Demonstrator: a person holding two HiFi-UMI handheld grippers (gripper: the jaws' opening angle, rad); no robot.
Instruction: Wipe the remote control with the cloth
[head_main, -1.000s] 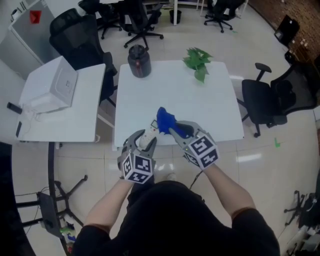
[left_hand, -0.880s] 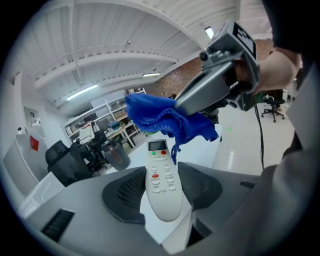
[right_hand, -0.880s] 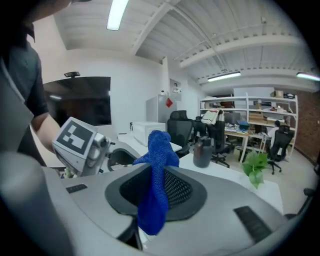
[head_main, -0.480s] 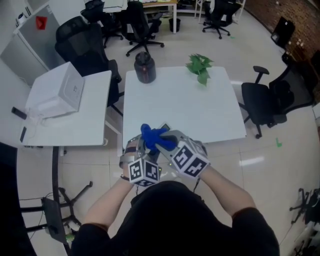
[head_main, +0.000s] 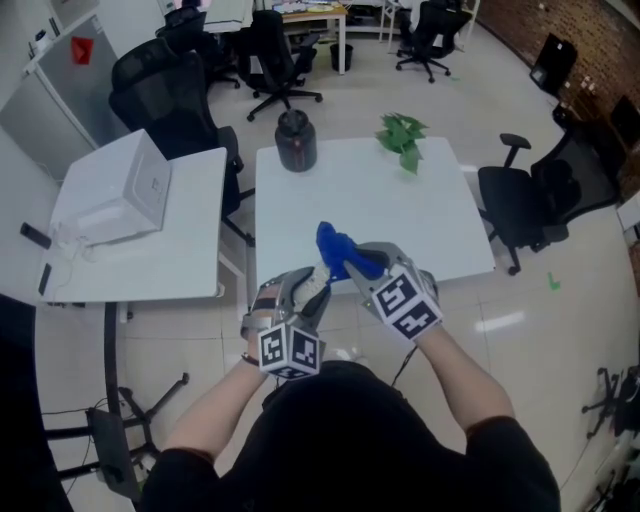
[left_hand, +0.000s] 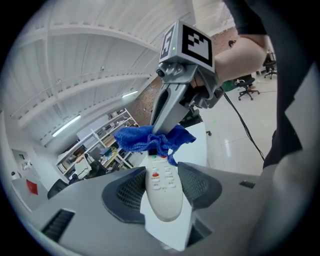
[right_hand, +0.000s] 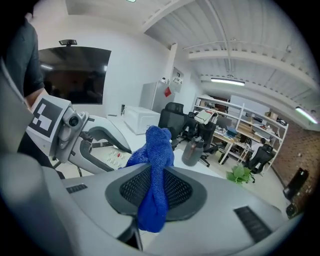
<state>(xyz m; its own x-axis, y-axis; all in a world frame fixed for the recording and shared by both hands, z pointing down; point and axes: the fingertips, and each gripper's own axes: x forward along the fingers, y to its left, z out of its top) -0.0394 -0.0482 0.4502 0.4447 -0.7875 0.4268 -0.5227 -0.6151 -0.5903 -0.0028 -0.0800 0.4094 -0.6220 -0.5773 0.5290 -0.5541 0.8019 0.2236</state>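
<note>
A white remote control (left_hand: 161, 187) with red buttons is held above the table's near edge, my left gripper (left_hand: 162, 192) shut on its sides. A blue cloth (left_hand: 150, 140) is bunched against the remote's far end, pinched by my right gripper (left_hand: 159, 134), which comes in from above. In the right gripper view the cloth (right_hand: 154, 185) hangs out of the shut jaws of the right gripper (right_hand: 155, 192), with the remote (right_hand: 117, 156) and left gripper (right_hand: 95, 140) to its left. In the head view the cloth (head_main: 340, 250) sits just right of the left gripper (head_main: 305, 292).
The white table (head_main: 400, 210) carries a dark jar (head_main: 296, 141) and a green plant (head_main: 402, 133) at its far edge. A side table with a white box (head_main: 115, 190) stands to the left. Black office chairs (head_main: 520, 200) flank the table.
The right gripper swept the cloth left over the remote, then back to the right and farther out. The left gripper kept hold of the remote.
</note>
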